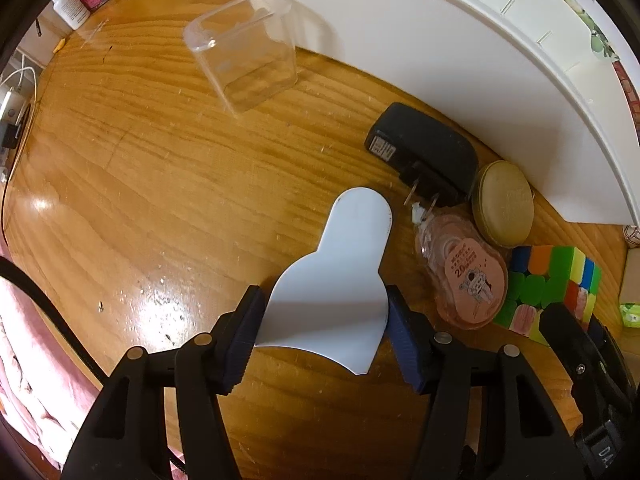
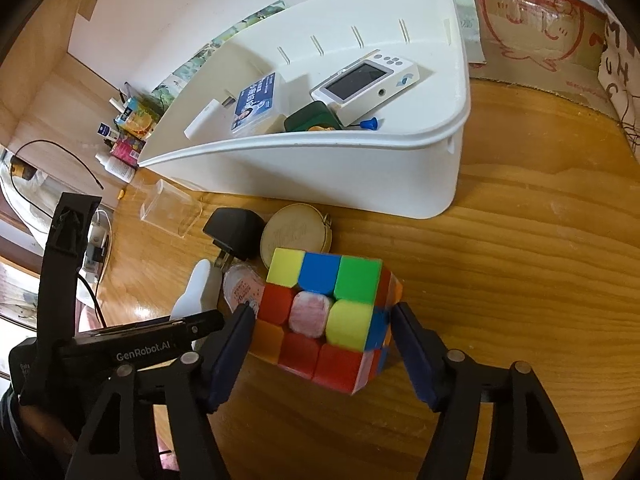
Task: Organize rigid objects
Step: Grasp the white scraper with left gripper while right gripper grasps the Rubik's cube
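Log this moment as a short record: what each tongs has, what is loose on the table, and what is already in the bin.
left tongs: shut on white scraper, pads on both its edges
right tongs: around puzzle cube, contact unclear
loose on table: black plug adapter, round tan case, tape dispenser, clear box
in white bin: white handheld device, blue-labelled box

Home setting, likely a bedroom or living corner: varnished wooden bench (image 2: 520, 248) against a white wall, pink rumpled bedding (image 1: 24, 380) at its edge. Household clutter behind a white plastic storage bin (image 2: 320, 176): small white lotion bottles (image 2: 116, 166), printed cardboard box (image 2: 540, 40), charging cables (image 1: 20, 76).
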`<action>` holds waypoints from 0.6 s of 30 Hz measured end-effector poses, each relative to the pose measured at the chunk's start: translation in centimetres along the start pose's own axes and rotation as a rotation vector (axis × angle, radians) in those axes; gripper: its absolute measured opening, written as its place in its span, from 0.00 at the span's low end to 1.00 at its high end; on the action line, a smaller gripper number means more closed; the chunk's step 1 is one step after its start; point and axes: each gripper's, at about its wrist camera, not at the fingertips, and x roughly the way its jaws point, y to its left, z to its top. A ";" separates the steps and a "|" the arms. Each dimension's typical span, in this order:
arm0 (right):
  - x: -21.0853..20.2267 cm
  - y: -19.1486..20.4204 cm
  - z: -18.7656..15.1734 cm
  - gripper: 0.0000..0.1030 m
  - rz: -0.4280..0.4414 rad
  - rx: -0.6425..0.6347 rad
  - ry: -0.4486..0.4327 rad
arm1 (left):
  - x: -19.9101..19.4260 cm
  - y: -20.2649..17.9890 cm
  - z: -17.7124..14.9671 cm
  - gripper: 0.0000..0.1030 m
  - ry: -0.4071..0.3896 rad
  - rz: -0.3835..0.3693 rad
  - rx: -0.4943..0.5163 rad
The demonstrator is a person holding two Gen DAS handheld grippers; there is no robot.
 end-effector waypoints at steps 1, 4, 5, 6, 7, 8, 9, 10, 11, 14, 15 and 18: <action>-0.1 -0.1 -0.1 0.67 -0.006 0.001 0.002 | 0.1 0.3 -0.1 0.62 0.003 -0.002 -0.005; -0.5 -0.4 -0.5 0.67 -0.019 0.012 0.010 | 0.2 1.0 -0.8 0.62 0.011 -0.014 -0.024; -0.6 -0.5 -0.6 0.67 -0.026 0.015 0.012 | 0.2 1.3 -0.9 0.62 0.013 -0.015 -0.029; -0.7 -0.6 -0.7 0.67 -0.031 0.019 0.014 | 0.1 1.5 -1.2 0.62 0.012 -0.017 -0.034; -0.9 -0.8 -0.9 0.67 -0.034 0.024 0.018 | 0.0 1.8 -1.5 0.62 0.010 -0.022 -0.040; -1.0 -0.9 -1.1 0.67 -0.035 0.028 0.021 | -0.2 2.0 -1.7 0.62 0.006 -0.027 -0.044; -1.1 -1.1 -1.3 0.67 -0.036 0.036 0.025 | -0.5 2.3 -2.0 0.61 -0.001 -0.034 -0.051; -1.3 -1.4 -1.5 0.67 -0.037 0.043 0.029 | -0.7 2.6 -2.3 0.61 -0.007 -0.039 -0.056; -1.4 -1.5 -1.7 0.67 -0.037 0.050 0.031 | -0.9 2.8 -2.6 0.61 -0.013 -0.043 -0.062; -1.9 -1.9 -2.3 0.67 -0.046 0.067 0.038 | -1.7 3.5 -3.8 0.61 -0.034 -0.070 -0.079; -2.1 -2.1 -2.6 0.67 -0.049 0.073 0.038 | -1.9 3.8 -4.2 0.61 -0.041 -0.076 -0.083; -2.6 -2.3 -3.1 0.66 -0.052 0.083 0.035 | -2.7 4.9 -5.3 0.61 -0.071 -0.103 -0.094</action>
